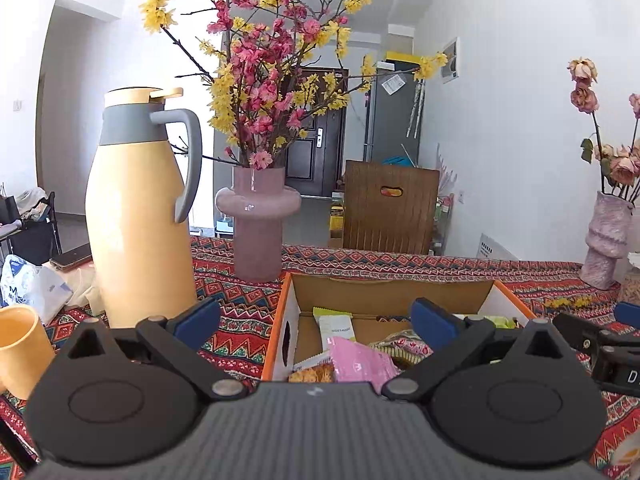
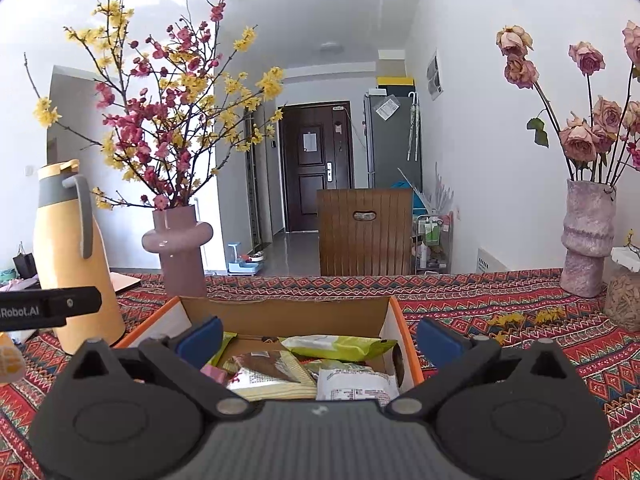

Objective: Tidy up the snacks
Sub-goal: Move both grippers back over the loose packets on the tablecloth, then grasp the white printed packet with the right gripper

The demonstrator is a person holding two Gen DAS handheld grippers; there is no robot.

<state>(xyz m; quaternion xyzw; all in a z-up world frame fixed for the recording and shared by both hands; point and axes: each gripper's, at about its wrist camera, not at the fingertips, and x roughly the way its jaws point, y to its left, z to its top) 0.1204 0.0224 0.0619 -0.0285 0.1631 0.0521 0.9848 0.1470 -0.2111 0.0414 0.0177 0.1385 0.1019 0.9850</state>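
While both hand-held grippers (image 1: pixel 316 322) (image 2: pixel 319 340) gape empty, the snack box (image 2: pixel 406 344) sits unobstructed.

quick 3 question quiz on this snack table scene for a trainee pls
1. True or false: the left tool holds a snack.
2. What stands left of the cardboard box? A) yellow thermos jug B) kettle C) lamp
3. Fill in: the pink packet lies ___ the box.

Key: 1 false, both it and the right tool are open and empty; 2 A; 3 inside.
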